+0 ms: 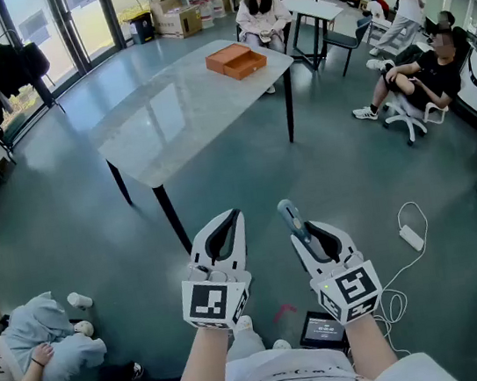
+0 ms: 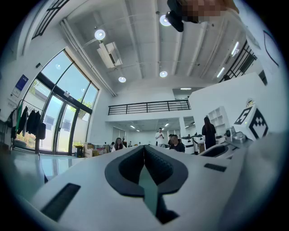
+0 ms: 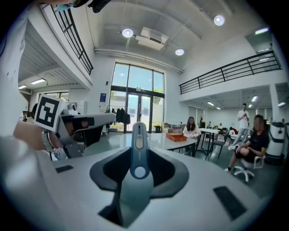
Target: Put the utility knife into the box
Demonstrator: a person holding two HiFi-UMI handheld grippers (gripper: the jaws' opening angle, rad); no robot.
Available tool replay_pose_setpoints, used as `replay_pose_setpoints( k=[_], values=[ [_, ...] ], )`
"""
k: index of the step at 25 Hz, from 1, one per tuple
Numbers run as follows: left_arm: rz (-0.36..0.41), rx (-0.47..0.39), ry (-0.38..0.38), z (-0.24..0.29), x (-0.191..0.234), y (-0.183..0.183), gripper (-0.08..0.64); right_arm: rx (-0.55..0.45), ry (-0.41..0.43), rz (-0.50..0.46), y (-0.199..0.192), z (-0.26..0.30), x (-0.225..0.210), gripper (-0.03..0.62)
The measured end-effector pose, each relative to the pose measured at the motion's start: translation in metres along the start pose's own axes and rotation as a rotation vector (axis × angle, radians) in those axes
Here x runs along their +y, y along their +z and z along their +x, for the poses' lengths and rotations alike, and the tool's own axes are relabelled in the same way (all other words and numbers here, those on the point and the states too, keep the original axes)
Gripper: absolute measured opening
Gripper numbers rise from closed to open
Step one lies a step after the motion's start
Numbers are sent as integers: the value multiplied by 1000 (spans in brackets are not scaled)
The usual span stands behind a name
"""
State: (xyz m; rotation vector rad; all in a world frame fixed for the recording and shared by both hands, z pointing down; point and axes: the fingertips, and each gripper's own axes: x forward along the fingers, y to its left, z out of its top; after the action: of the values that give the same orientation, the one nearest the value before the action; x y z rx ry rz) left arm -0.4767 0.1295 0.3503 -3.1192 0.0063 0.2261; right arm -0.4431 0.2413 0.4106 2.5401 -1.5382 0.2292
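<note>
Plainly the left tongs (image 1: 234,217) take no part in the carrying. Their jaws are pressed together with nothing between them, and they are held out in front, level with the other pair, most likely just to keep them out of the way.

Ahead, well apart from the person, stands the pale grey worktop (image 1: 176,119). Near its far right corner lies the orange box (image 1: 237,60). It is shallow and looks to have a tray slid partly out, which would leave an opening facing up to receive something from above.

Further right, the right tongs (image 1: 304,237) are pinching the utility knife (image 1: 289,215) by the lower part of its blue-grey handle. The rest of the handle stands out beyond the jaw tips, pointing away from the body and toward the worktop. In the right gripper view the utility knife (image 3: 138,153) lies along the middle of the jaws with its slider and round button turned up. This is a sensible hold, since the working end stays away from the person and the free length can be lowered into the box (image 3: 176,136) first. Whether the blade is drawn out I cannot tell.

So the knife is in hand, and the box is some way off across the floor. As I judge it, the person has yet to walk to the worktop.
</note>
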Motion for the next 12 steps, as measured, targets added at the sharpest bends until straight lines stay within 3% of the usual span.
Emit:
replay_pose_setpoints(
  k=[7, 12],
  values=[
    [11, -15, 30, -28, -50, 9, 15, -9, 13, 2, -14, -58, -5, 132],
    [29, -20, 38, -27, -58, 12, 15, -38, 26, 41, -13, -64, -12, 130]
  ],
)
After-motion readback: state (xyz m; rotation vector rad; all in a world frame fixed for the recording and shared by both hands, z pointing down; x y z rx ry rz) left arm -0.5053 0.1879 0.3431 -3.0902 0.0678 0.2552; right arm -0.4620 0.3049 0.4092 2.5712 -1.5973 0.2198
